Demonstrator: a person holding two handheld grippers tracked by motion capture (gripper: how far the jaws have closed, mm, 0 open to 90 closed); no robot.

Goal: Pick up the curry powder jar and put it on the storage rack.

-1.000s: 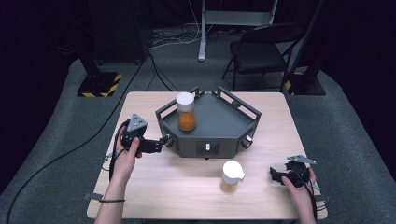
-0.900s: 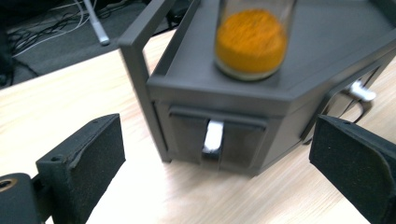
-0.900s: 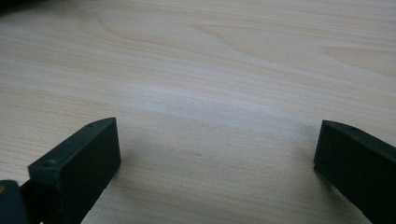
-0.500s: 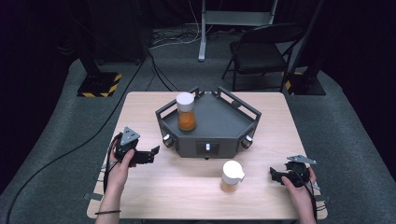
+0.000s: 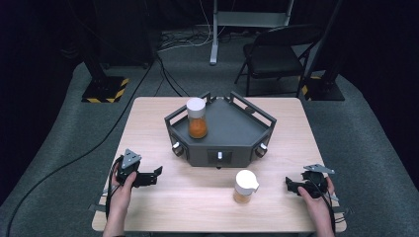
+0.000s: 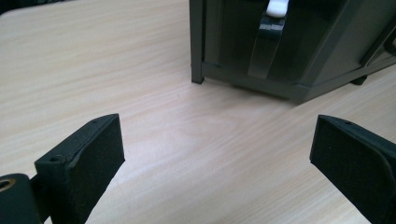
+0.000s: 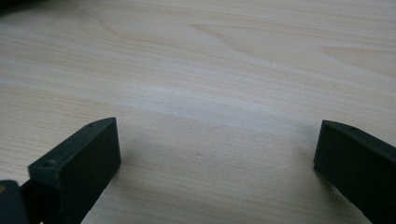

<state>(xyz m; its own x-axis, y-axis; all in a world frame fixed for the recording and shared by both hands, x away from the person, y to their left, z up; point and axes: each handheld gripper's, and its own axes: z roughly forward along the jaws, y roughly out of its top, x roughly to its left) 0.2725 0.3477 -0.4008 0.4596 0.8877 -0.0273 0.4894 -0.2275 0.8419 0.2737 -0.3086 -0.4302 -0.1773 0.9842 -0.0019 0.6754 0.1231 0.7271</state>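
1. A dark grey tray-like stand (image 5: pixel 232 143) sits at the middle of the wooden counter (image 5: pixel 197 197) and serves as the landmark here.
2. A jar with orange contents and a white lid (image 5: pixel 196 117) stands upright on the stand's top surface, toward its left rear corner.
3. A second small jar (image 5: pixel 245 186), also white-lidded with orange contents, stands upright on the counter just in front of the stand, slightly right of its front face, apart from it.
4. The left gripper (image 5: pixel 157 174) rests low on the counter in front of and to the left of the stand, held by the person's left hand (image 5: pixel 123 183); its jaws point toward the stand.
5. In the left gripper view the jaws stand wide apart with nothing between them, and the stand's front corner (image 6: pixel 261 51) lies ahead.
6. The right gripper (image 5: pixel 288 184) lies in front of and to the right of the stand, near the small jar but not touching it, in the person's right hand (image 5: pixel 314 197).
7. In the right gripper view its jaws are spread wide over bare wood, holding nothing.
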